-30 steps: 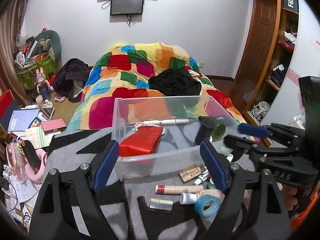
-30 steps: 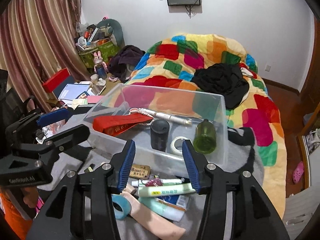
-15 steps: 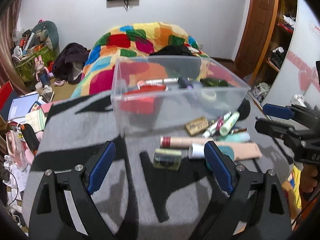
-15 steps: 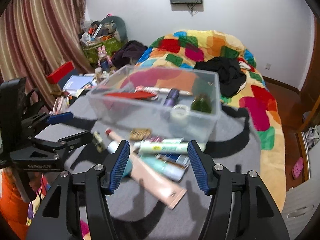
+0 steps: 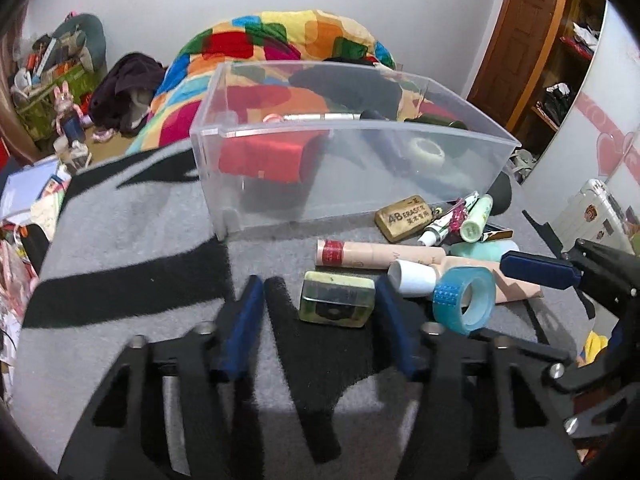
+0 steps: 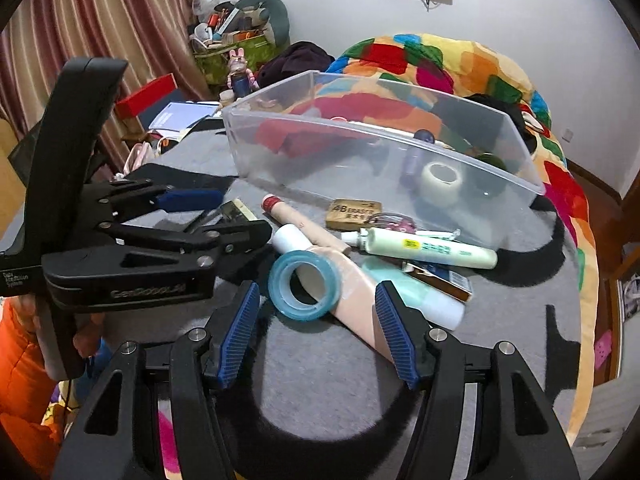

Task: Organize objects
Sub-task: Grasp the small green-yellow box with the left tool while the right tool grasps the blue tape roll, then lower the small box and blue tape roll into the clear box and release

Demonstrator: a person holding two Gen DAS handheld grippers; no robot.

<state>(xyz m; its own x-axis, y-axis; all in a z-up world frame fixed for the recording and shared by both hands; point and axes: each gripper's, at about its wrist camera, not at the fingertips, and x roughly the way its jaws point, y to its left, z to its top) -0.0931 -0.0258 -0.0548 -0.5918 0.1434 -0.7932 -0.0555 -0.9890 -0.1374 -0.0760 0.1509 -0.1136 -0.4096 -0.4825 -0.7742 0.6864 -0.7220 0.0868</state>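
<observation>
A small green tin (image 5: pixel 336 300) lies on the grey-and-black blanket (image 5: pixel 140 240). My left gripper (image 5: pixel 320 314) is down around it with its jaws closing. The right pad is at the tin's edge and the left pad stands clear of it. A blue tape roll (image 6: pixel 304 284) leans on a beige tube (image 6: pixel 356 284) just ahead of my right gripper (image 6: pixel 318 322). That gripper is open, with nothing touching its pads. Behind them stands a clear plastic bin (image 5: pixel 352 133) that holds a red cloth (image 5: pixel 260 156) and a white tape roll (image 5: pixel 426 150).
Loose items lie in front of the bin: an eraser block (image 6: pixel 352 210), a pale green tube (image 6: pixel 428 248) and a flat packet (image 6: pixel 440 280). The left gripper (image 6: pixel 240 214) reaches in from the left of the right wrist view. A colourful quilt (image 6: pixel 440 64) lies behind.
Both grippers have sunk toward the blanket and tilted down. The left jaws have narrowed around the green tin. The right gripper has come up behind the blue tape roll.
</observation>
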